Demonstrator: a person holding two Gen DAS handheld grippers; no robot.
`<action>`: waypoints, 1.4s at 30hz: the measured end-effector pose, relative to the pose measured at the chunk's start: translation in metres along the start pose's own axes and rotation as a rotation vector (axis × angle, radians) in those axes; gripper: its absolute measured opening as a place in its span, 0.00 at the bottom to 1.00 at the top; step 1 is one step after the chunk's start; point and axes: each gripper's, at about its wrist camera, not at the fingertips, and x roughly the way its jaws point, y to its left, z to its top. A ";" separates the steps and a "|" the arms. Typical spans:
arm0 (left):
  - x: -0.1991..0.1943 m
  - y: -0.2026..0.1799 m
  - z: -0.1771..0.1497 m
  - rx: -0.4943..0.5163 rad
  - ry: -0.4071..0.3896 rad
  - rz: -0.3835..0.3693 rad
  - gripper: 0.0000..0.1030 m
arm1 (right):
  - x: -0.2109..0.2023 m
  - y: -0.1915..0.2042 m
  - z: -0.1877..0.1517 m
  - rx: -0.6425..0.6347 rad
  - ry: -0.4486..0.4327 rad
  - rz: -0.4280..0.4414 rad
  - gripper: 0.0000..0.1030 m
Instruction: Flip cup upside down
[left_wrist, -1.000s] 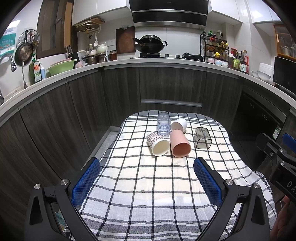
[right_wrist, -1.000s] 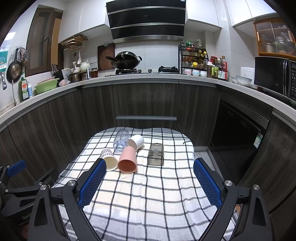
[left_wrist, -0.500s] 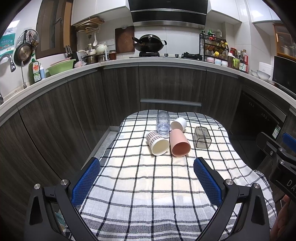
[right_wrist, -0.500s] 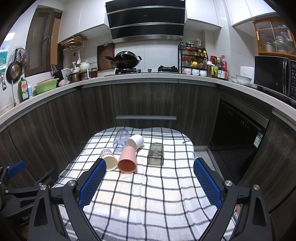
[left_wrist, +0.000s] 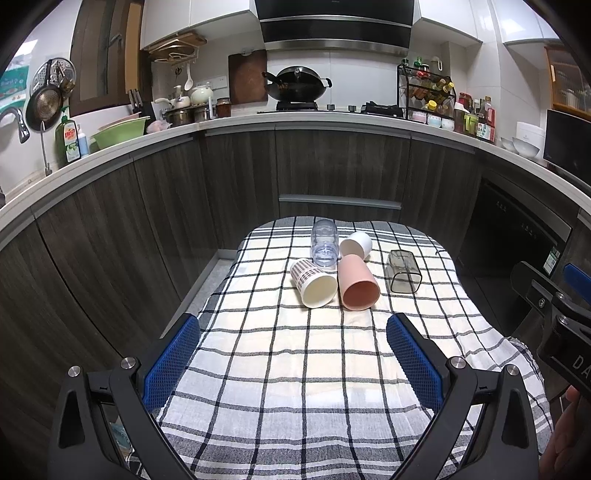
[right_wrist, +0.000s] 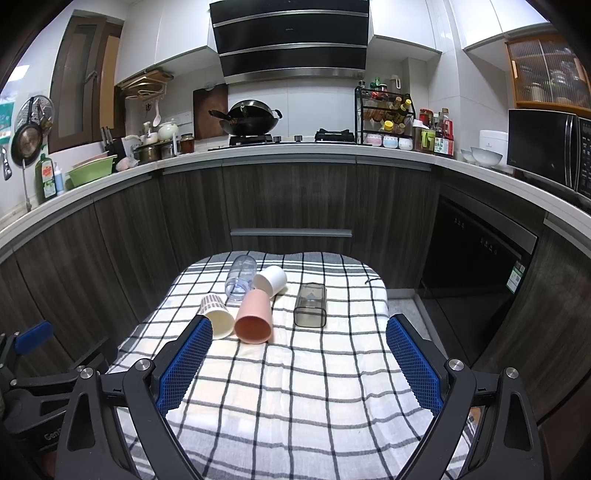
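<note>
Several cups lie on their sides on a checked cloth (left_wrist: 295, 369): a pink cup (left_wrist: 357, 283) (right_wrist: 255, 316), a patterned cream cup (left_wrist: 313, 283) (right_wrist: 216, 314), a white cup (left_wrist: 355, 245) (right_wrist: 270, 280), a clear round cup (left_wrist: 324, 248) (right_wrist: 241, 277) and a smoky square cup (left_wrist: 403, 271) (right_wrist: 311, 305). My left gripper (left_wrist: 293, 332) is open and empty, short of the cups. My right gripper (right_wrist: 299, 332) is open and empty, also short of them. The right gripper's body shows at the right edge of the left wrist view.
The cloth covers a small table (right_wrist: 376, 288) in a kitchen. Dark cabinets (left_wrist: 332, 173) curve round behind it, a dishwasher (right_wrist: 480, 251) stands to the right. The counter holds a wok (left_wrist: 295, 85), a spice rack (right_wrist: 384, 118) and a green basin (left_wrist: 118, 131).
</note>
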 end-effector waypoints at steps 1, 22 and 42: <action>0.001 0.000 -0.001 0.000 0.001 0.000 1.00 | 0.000 0.000 0.000 0.000 0.000 0.000 0.93; 0.001 -0.001 -0.002 0.000 0.002 0.003 1.00 | 0.000 0.000 -0.001 0.001 0.003 0.001 0.93; 0.055 0.001 0.019 -0.037 0.075 0.006 1.00 | 0.057 0.001 0.007 -0.020 0.030 0.010 0.93</action>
